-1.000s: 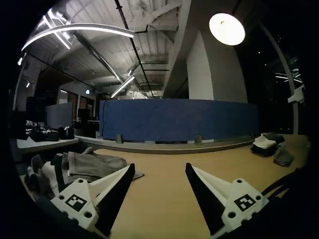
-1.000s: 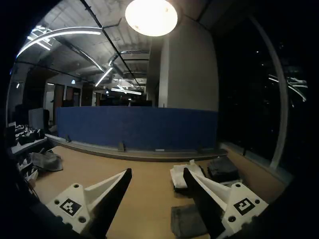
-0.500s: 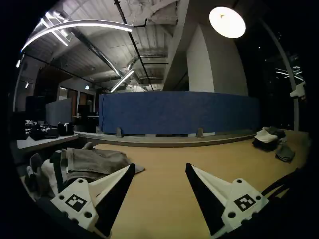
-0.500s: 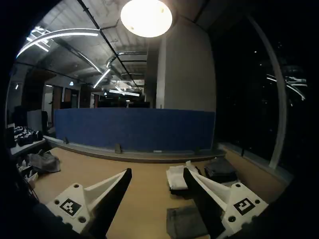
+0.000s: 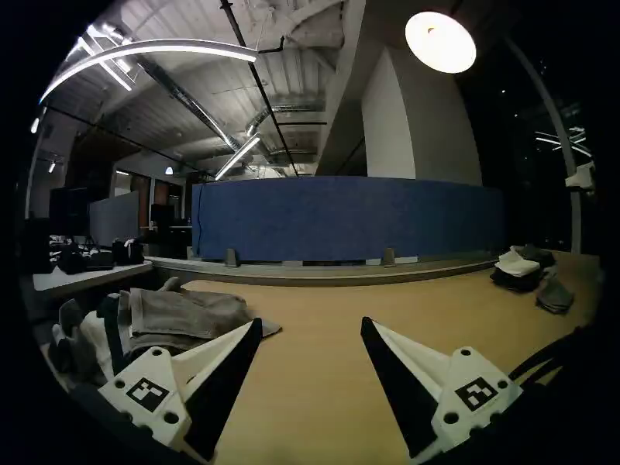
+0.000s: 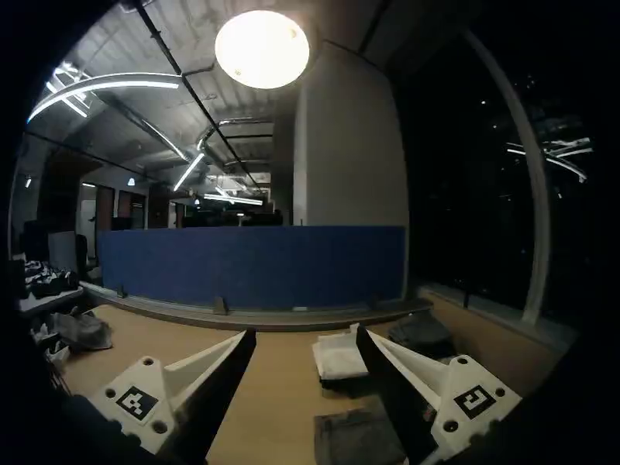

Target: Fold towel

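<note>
The left claw (image 5: 310,321) is being held wide open, its two white, wedge-shaped plastic fingers (image 5: 221,368) with black inner faces being kept well apart above the table (image 5: 325,387). A square black-and-white marker is being carried on each finger. The smooth, light wooden tabletop is being shown between and beyond the tips. Just beyond the left finger, the grey towel (image 5: 182,314) is being left lying loosely on the near left part of the table, soft and rumpled, with thick folds and one flat corner reaching towards the middle. It is being rested against a heap of white and dark cloths (image 5: 89,341) at the table's left edge. Far to the right, a small stack of folded cloths (image 5: 521,267), white over dark, is being kept near a flat grey piece (image 5: 554,294).

The right claw (image 6: 305,331) is likewise being held wide open over the same wooden surface. Beside its right finger, a white folded towel (image 6: 337,358) is being supported on something dark; a dark grey, flat folded square (image 6: 353,430) is being shown nearer, and a dark bundle (image 6: 418,329) farther right. A long blue, felt-like partition (image 6: 248,267) is being stood along the far edge, and a round glowing lamp (image 6: 261,48) is being hung overhead.
</note>
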